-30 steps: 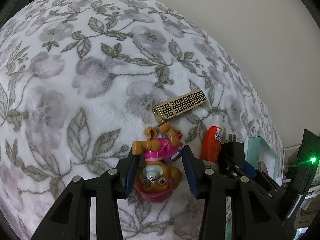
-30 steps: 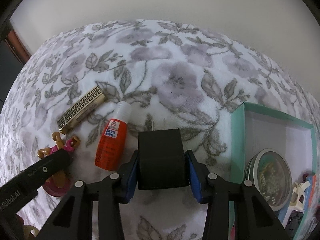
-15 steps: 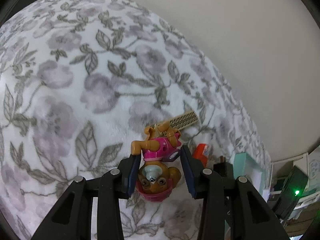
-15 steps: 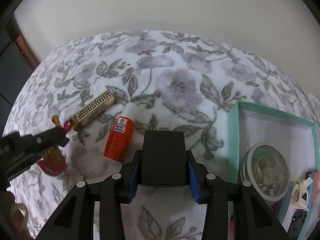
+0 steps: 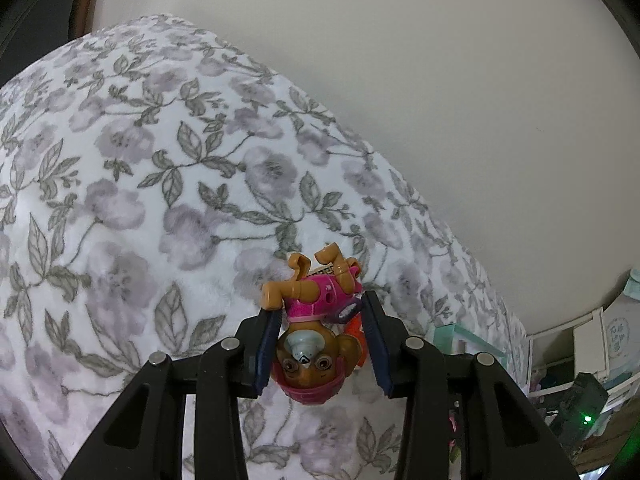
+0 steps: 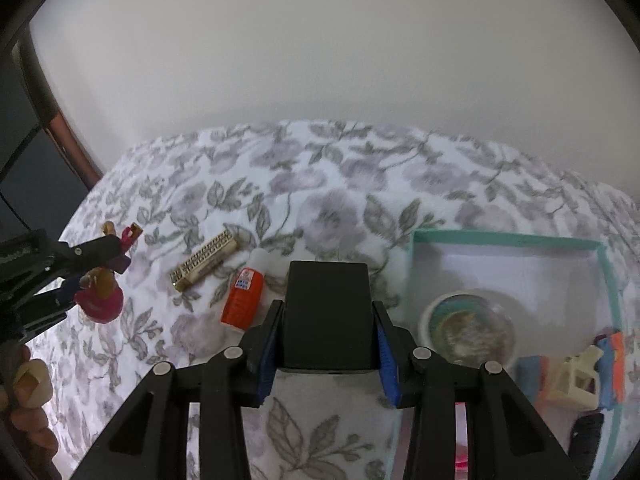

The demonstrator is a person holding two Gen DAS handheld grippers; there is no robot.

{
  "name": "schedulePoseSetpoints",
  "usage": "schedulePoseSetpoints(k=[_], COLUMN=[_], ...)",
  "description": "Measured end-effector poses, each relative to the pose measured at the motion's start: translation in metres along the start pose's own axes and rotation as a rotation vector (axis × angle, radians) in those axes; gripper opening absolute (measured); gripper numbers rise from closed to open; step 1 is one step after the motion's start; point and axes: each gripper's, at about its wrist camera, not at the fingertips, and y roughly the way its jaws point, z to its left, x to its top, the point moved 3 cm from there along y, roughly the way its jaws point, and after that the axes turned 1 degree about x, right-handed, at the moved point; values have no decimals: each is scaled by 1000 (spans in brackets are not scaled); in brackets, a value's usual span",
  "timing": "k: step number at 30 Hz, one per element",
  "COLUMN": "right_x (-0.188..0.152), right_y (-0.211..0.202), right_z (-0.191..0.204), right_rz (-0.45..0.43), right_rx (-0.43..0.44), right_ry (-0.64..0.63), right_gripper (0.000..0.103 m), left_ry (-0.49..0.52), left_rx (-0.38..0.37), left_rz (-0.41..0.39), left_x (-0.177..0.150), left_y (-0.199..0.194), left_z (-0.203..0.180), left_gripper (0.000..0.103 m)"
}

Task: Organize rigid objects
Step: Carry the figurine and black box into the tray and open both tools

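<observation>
Both pairs of blue-padded fingers are clamped on something. Our left gripper pinches a brown plastic toy puppy in a pink outfit, held upside down with its head nearest the camera and its legs pointing away, clear of the white fleece blanket printed with grey leaves and mauve flowers. Our right gripper squeezes a matte black rectangular block by its two sides — also held above the blanket.

Just beyond the block, on the blanket, lies an orange plastic bottle with a white cap, and beside it, further left, a gold bar-shaped case with a black key pattern. To the right sits a shallow teal-rimmed cardboard box holding a round clear-lidded tin and several small pieces, too blurred to name. Behind everything stands a plain pale wall.
</observation>
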Motion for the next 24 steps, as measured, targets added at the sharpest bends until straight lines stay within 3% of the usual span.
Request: schedulePoseSetpoints(k=[5, 10, 24], right_x=[4, 9, 27], right_y=[-20, -42, -112], right_z=[-22, -55, -130], right_rz=[-52, -93, -222], right_rx=[9, -5, -91], right_ry=[41, 94, 194], right_gripper=[44, 44, 44], left_ry=[32, 30, 276], left_rx=[3, -53, -151], left_rz=[-13, -6, 3], left_x=[-4, -9, -48], left_y=[-2, -5, -20], left_z=[-16, -35, -141], left_gripper=[42, 42, 42])
